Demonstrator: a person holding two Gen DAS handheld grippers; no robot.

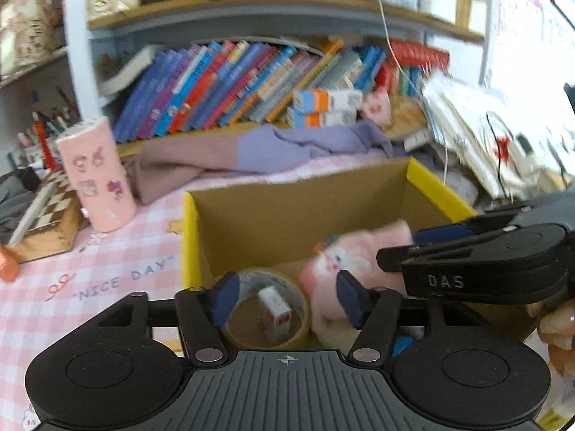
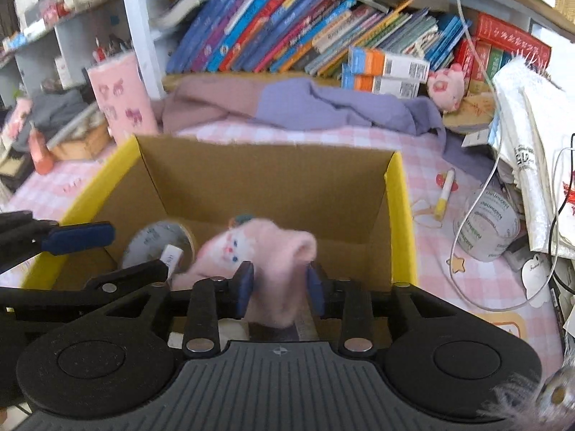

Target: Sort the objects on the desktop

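Near the front edge of the pink checked tablecloth (image 1: pixel 107 258), an open cardboard box (image 2: pixel 273 183) with yellow rims, both hand-held grippers poised above it.

Inside, toward the right wall: pink plush toy (image 2: pixel 251 248), blurred, hanging between the pads of the right gripper (image 2: pixel 278 287). Jaws parted there, pads just beside the fur and seemingly not pinching it; judged as released or all but released. Keep those jaws wide and lift straight up, so that no fuzz snags on a pad and drags the toy back over the rim.

Against the left wall: roll of clear packing tape (image 2: pixel 154 239), tilted on the box floor, touching the plush. Left gripper (image 1: pixel 287 300) spread above it, one pad near the roll's left edge, the other well clear on the plush side; nothing clasped. Small white carton (image 1: pixel 276 310) standing inside the roll's hole.

Judged as the drop-off step for both items, nearly complete. Withdraw one gripper at a time, since the two tools crowd the same opening and the right one crosses just in front of the left. Avoid brushing the yellow rim, as the light box could slide on the cloth. Check that both things lie fully below the rim before turning to the loose clutter along the right edge.
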